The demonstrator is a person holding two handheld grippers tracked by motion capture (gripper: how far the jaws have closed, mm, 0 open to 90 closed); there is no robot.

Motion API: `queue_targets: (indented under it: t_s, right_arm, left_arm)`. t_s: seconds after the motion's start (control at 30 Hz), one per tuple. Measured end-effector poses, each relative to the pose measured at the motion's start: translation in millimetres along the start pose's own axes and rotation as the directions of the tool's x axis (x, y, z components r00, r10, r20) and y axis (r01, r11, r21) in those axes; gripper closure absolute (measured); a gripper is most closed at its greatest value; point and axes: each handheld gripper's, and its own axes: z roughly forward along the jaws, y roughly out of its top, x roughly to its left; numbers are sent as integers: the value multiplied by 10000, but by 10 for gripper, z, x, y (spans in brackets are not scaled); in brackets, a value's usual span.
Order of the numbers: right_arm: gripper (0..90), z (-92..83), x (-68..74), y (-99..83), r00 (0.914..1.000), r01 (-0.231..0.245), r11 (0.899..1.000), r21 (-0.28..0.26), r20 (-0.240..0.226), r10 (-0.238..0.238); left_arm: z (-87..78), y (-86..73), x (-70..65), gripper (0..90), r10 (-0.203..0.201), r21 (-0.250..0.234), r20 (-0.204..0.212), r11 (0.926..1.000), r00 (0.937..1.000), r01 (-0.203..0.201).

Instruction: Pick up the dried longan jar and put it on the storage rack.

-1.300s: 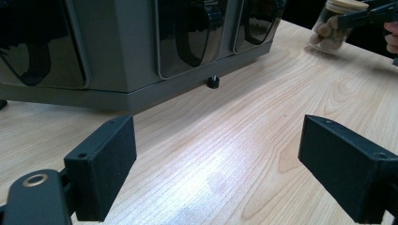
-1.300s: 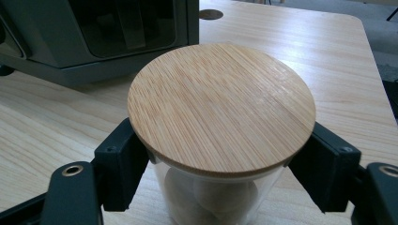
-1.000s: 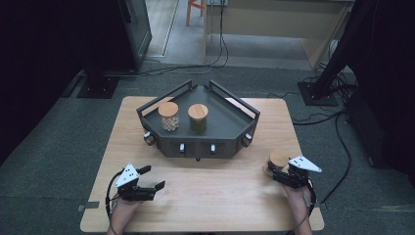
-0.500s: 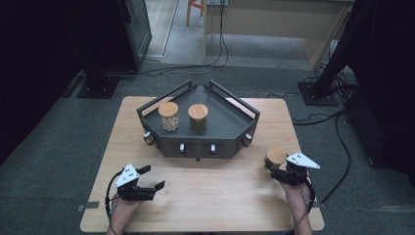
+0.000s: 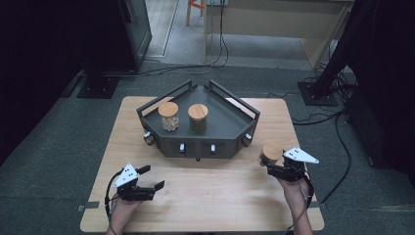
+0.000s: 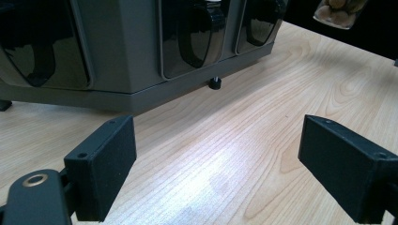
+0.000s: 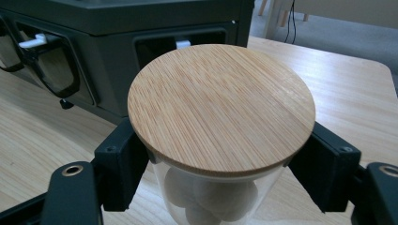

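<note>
A glass jar [image 7: 213,154] with a bamboo lid [image 7: 220,105] is gripped by the right gripper [image 5: 274,165] just under the lid, one finger on each side, beside the right front corner of the dark tray [image 5: 230,125] on the counter [image 5: 215,191]. The fingers [image 6: 103,166] of the left gripper [image 5: 147,182] are spread wide, with nothing between them, low over the counter in front of the tray.

The jar is judged to be on its way to the tray, where two similar jars [image 5: 169,116] [image 5: 198,116] are already placed. It should be kept upright and carried well above the tray rail before it is lowered into a free place, without touching the other jars.

The bottom of the held jar is cut off in the right gripper view, so it cannot be told whether it is clear of the counter. The round pale contents cannot be identified.
</note>
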Motion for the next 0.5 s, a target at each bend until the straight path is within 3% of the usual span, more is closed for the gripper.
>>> queue_targets:
  t_s: [0.5]
  right_arm:
    - [258, -64, 72, 242, 9990, 278, 9995, -113, -333, -282]
  left_arm:
    - [-10, 0, 3, 116, 12, -25, -32, 10000, 10000, -12]
